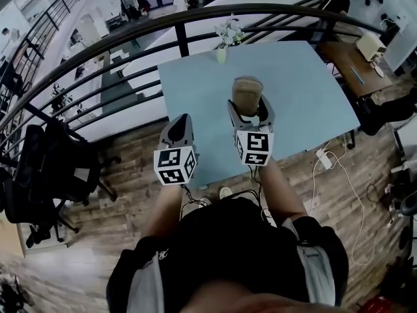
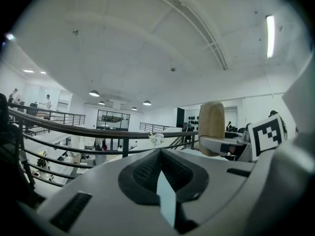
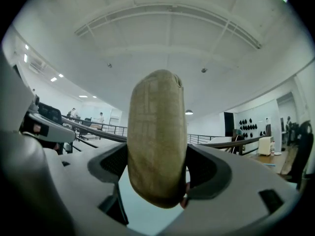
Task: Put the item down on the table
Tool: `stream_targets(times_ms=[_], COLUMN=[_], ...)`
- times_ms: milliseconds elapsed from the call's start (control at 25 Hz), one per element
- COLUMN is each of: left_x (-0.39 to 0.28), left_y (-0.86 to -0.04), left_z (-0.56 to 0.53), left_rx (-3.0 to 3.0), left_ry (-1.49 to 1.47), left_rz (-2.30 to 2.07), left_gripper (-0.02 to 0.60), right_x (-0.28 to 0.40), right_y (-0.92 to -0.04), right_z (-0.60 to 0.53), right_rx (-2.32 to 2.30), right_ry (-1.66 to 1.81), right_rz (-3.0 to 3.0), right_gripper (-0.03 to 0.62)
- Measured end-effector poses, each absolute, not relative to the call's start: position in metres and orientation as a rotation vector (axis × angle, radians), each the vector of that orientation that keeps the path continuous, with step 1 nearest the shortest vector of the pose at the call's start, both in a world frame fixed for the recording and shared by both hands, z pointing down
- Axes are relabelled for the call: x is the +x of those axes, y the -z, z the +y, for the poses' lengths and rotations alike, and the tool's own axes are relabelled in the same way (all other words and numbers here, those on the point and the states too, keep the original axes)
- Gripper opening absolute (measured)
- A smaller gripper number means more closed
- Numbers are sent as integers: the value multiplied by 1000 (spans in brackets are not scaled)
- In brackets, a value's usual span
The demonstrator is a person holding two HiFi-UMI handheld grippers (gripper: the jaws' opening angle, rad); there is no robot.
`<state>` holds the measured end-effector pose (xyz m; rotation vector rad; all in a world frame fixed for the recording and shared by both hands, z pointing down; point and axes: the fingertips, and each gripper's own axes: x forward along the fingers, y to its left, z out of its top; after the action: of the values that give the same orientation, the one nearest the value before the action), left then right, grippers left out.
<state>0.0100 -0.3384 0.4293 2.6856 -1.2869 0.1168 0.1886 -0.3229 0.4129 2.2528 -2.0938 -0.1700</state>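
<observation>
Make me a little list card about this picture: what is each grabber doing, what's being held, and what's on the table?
Right gripper: jaws shut on the tan woven item, over the table
Left gripper: jaws together, holding nothing
Table: light blue
On the table: small vase of flowers at the far edge
Item set down: not yet

Light blue table point(image 1: 306, 116) on wood-plank floor point(image 1: 98, 240). Right gripper point(image 1: 249, 107) over table's middle, jaws clamped either side of upright, rounded tan item point(image 1: 247, 93). Left gripper point(image 1: 180, 124) beside it at table's near edge, jaws together. Marker cube point(image 1: 174, 166) at each gripper's rear. Small vase with flowers point(image 1: 225, 41) at table's far edge, beside black railing point(image 1: 130, 31). Black office chair point(image 1: 52, 168) at left. White cable point(image 1: 345, 188) on floor at right.
</observation>
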Motion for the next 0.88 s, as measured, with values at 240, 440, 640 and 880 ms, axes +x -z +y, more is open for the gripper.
stream_targets(times_ms=[240, 440, 640, 880], left_x=[12, 14, 9, -2], left_y=[-433, -438, -445, -457], left_z=[-350, -363, -374, -386], left_rx=[2667, 2638, 2609, 2564], left_ry=[-138, -161, -182, -208], left_rz=[-1320, -1354, -1391, -1439], left_gripper=[11, 11, 11, 11], right_x=[207, 226, 228, 227], right_y=[-445, -482, -528, -592], right_z=[-357, -392, -430, -465], right_rx=[2182, 2082, 1942, 1801], right_ry=[230, 277, 308, 263], right_rz=[-1871, -1693, -1635, -1587], right_gripper=[379, 379, 379, 379])
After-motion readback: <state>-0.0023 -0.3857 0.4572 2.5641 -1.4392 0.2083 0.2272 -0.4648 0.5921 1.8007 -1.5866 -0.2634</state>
